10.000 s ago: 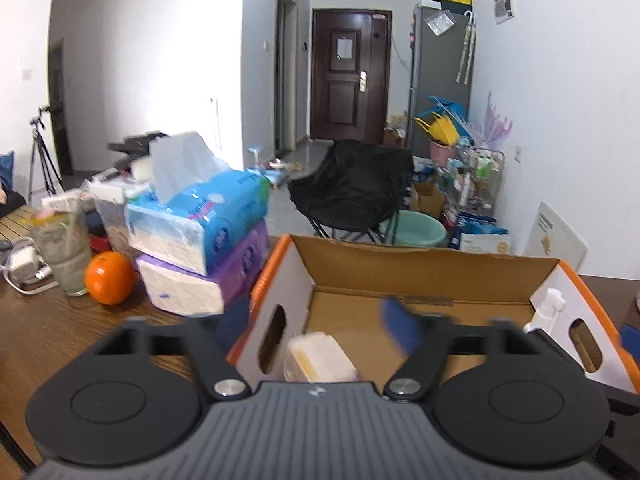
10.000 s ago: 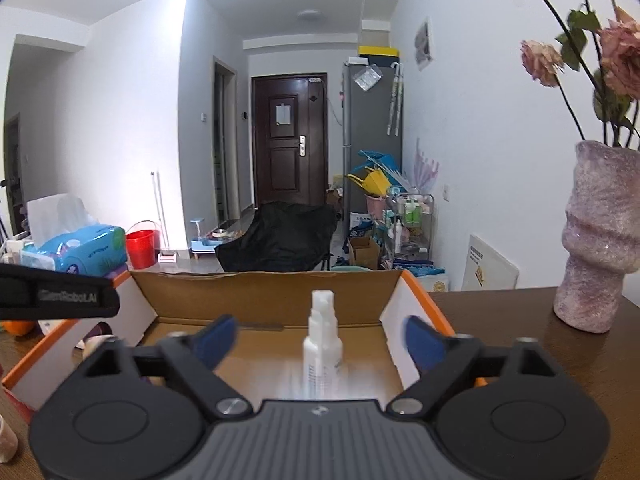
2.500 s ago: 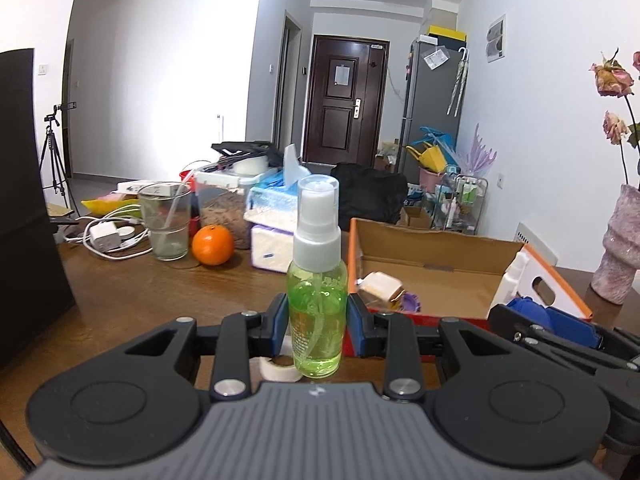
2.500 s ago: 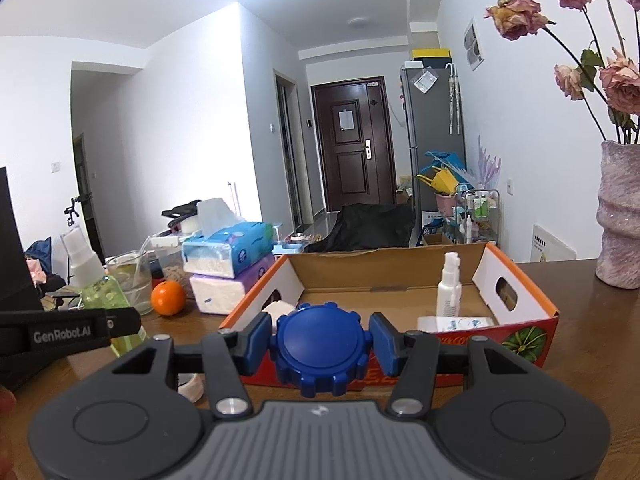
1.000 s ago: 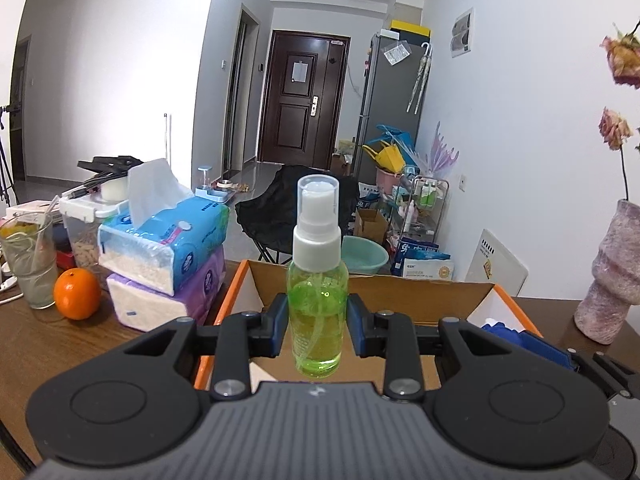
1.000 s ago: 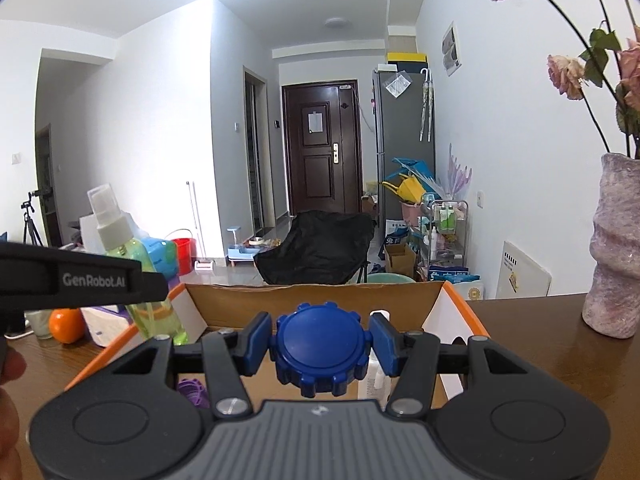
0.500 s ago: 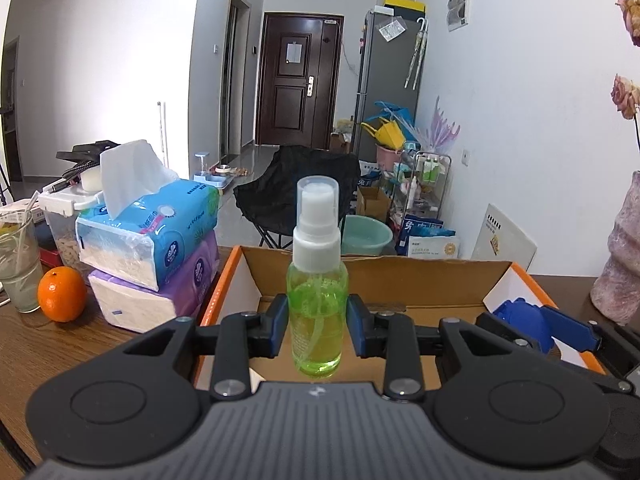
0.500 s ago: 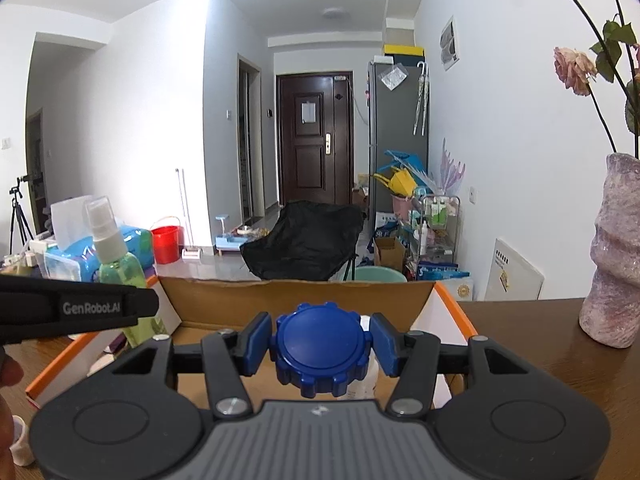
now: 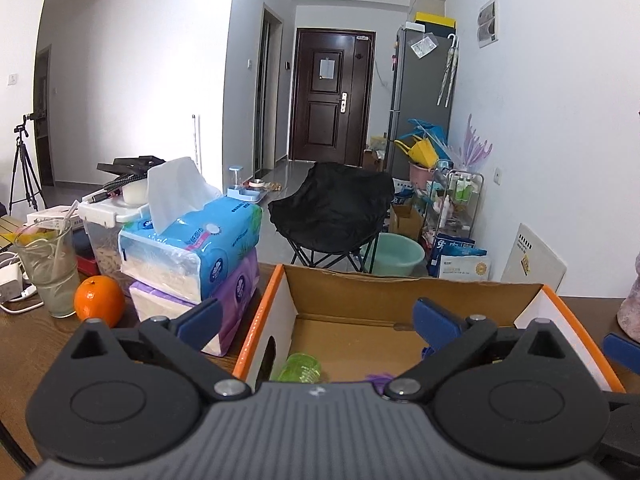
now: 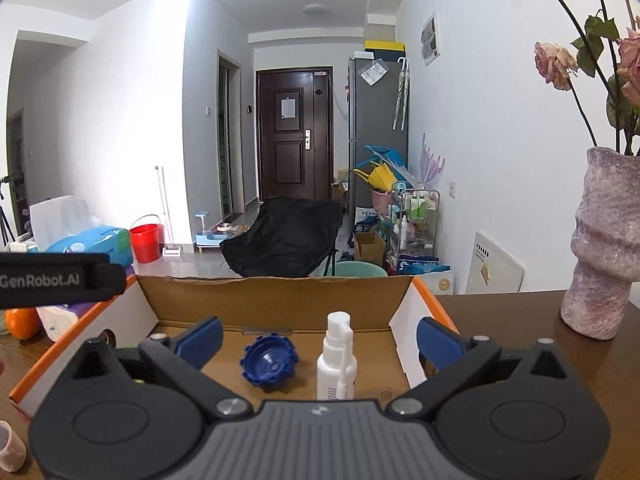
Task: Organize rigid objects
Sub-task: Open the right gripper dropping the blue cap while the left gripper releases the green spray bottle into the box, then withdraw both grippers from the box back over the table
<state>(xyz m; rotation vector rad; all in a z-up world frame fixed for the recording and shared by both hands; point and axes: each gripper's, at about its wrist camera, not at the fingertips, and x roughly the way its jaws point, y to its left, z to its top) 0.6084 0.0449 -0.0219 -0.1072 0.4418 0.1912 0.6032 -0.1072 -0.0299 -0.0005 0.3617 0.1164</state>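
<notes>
1. The left gripper [image 9: 316, 322] is opening wide over the box [image 9: 400, 292], its pads clear of the green bottle [image 9: 301, 367] lying inside.
2. The right gripper [image 10: 318, 338] is opening too, gripping nothing; the blue cap [image 10: 269, 362] lies in the box beside the upright white bottle [image 10: 336, 364].

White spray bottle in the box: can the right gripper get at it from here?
Probably yes. The white spray bottle stands upright straight ahead of the right gripper, whose empty jaws are opening; the blue cap lies apart, beside it.
</notes>
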